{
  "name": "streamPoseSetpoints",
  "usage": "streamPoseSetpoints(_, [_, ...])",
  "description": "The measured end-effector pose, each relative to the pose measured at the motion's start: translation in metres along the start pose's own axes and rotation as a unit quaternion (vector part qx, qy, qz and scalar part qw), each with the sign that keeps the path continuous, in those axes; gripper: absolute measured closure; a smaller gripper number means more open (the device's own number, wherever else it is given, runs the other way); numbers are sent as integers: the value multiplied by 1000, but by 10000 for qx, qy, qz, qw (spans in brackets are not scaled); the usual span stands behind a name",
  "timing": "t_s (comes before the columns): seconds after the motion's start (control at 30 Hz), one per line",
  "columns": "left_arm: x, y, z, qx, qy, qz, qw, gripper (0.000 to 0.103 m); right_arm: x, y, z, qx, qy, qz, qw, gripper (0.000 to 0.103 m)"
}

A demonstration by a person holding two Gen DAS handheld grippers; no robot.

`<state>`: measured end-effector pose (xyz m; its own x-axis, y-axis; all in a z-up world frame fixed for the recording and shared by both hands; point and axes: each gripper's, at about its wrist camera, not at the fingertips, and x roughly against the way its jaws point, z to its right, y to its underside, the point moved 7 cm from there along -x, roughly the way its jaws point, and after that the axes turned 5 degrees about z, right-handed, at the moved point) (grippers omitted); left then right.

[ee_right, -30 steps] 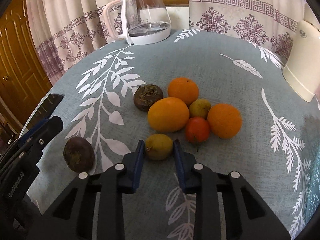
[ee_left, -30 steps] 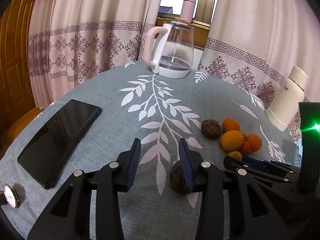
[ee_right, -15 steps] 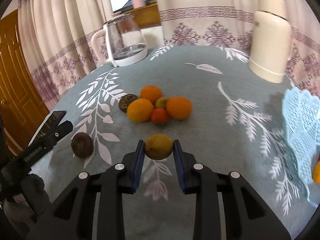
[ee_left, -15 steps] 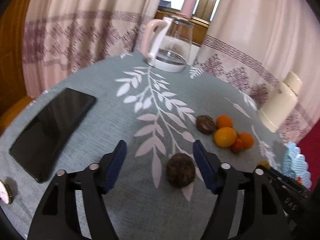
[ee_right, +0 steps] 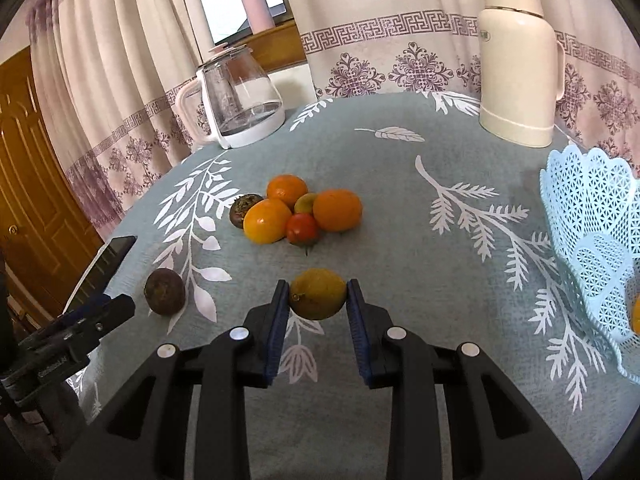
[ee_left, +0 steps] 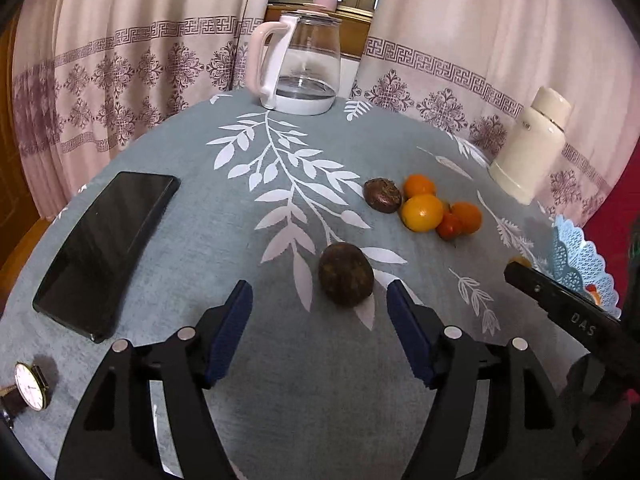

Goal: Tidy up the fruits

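Left gripper (ee_left: 320,308): spread, dark fruit (ee_left: 346,279) just ahead, untouched.
Right gripper (ee_right: 318,300): pinching yellow fruit (ee_right: 317,294), basket (ee_right: 592,240) at right edge.

A lone passion fruit (ee_left: 346,279) sits on the table (ee_left: 224,236) just ahead of the left gripper (ee_left: 320,316), phone (ee_left: 106,248) to its left, watch (ee_left: 30,386) nearer still. Beyond, to the right, the fruit cluster (ee_right: 298,214); kettle (ee_left: 298,68) at the far edge, flask (ee_right: 518,56) far right, basket (ee_right: 592,248) right, fruit (ee_right: 635,316) in it.

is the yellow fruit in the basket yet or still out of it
Out. The yellow fruit sits clamped in the right claw, apart from the blue basket.
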<state>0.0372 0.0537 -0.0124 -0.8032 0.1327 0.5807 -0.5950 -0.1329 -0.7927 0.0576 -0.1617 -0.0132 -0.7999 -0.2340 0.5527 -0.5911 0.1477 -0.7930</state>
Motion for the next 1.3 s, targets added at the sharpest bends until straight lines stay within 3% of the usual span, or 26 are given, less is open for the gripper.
streamPoseSetpoints(0.17, [-25, -7, 10, -319, -129, -284, 9990, 32, 1, 0, 1, -31, 4, 29, 10000, 74])
streamPoseSetpoints(0.3, [-48, -8, 9, -253, -100, -594, 9979, 41, 1, 0, 1, -31, -12, 33, 10000, 74])
streamPoseSetpoints(0.5, [-59, -5, 21, -451, -62, -674, 9967, 53, 1, 0, 3, -99, -61, 29, 9999, 74])
streamPoseSetpoints(0.57, [-60, -5, 23, -486, -55, -644, 9967, 53, 1, 0, 2, -102, -72, 32, 9999, 74])
streamPoseSetpoints(0.67, [-60, -5, 23, -464, -36, -625, 9970, 61, 1, 0, 2, -108, -77, 37, 9999, 74])
streamPoseSetpoints(0.97, [-46, -8, 26, -464, 107, -251, 9985, 62, 7, -4, 5, -208, -71, 176, 9996, 74])
streamPoseSetpoints(1.3, [-40, -12, 15, -205, 8, -64, 9998, 62, 35, -21, 22, -230, 329, 806, 9959, 74])
